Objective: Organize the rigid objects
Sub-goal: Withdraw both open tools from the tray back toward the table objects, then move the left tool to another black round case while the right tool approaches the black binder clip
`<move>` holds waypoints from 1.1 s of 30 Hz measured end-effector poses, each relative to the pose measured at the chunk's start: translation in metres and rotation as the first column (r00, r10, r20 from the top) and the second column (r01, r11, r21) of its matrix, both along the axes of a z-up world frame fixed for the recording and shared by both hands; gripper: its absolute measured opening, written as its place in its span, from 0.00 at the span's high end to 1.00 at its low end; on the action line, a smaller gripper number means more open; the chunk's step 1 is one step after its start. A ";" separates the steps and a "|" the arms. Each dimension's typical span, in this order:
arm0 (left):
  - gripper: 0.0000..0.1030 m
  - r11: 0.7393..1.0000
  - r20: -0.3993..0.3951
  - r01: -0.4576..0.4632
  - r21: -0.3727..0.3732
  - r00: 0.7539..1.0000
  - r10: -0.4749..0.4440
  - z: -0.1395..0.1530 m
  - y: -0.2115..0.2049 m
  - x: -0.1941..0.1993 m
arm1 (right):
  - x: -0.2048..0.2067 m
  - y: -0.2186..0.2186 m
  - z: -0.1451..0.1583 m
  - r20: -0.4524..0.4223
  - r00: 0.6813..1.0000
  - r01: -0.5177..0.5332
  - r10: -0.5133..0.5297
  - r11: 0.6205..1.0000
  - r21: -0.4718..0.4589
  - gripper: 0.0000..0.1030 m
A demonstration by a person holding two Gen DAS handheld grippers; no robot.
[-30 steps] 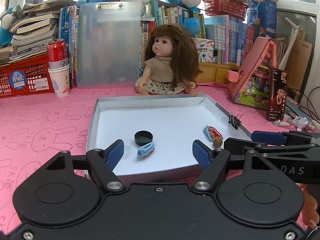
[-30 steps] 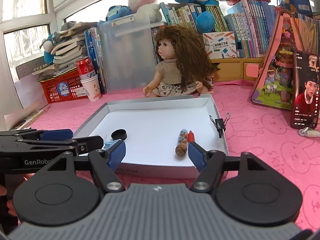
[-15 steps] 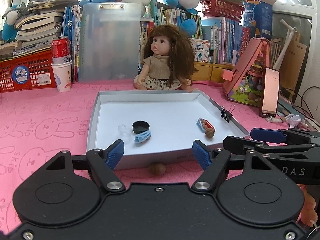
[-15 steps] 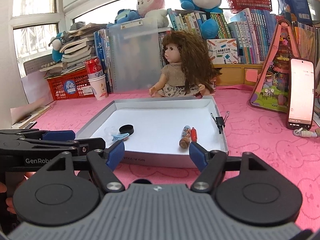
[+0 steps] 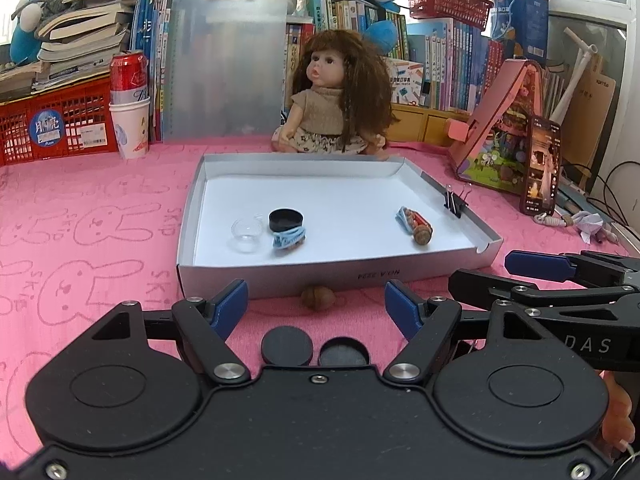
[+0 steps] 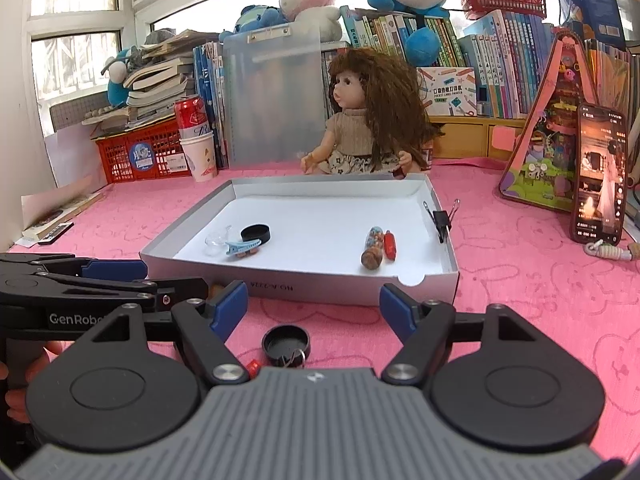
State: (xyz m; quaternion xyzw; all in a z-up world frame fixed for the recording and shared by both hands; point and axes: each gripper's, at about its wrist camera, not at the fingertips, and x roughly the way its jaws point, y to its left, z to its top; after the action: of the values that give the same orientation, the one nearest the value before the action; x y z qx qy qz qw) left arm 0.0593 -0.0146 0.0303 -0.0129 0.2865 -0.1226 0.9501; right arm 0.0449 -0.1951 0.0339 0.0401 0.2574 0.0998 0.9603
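A shallow grey box lid lies on the pink cloth. Inside are a black cap, a clear cup, a blue hair clip, a small corked bottle and a red piece. In front of the lid lie a walnut, a black disc and a black cap. My left gripper and right gripper stand open and empty, short of the lid's front wall, side by side.
A doll sits behind the lid. A binder clip is on the lid's right wall. A phone and a pink toy house stand at the right. A can in a paper cup and a red basket are at the left.
Both grippers have drawn back from over the lid, which now lies farther away. The walnut and the black caps in front of the lid have come into view.
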 end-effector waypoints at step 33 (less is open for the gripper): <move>0.28 0.999 -0.050 -0.012 0.033 0.999 0.014 -0.033 0.004 -0.014 | -0.021 -0.004 -0.025 -0.029 0.999 0.035 -0.038 0.996 -0.086 0.19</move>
State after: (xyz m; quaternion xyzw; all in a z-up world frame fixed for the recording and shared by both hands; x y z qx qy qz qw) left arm 0.0449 -0.0101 -0.0026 -0.0021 0.3119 -0.1113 0.9436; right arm 0.0238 -0.1986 0.0085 0.0054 0.2751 0.0704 0.9588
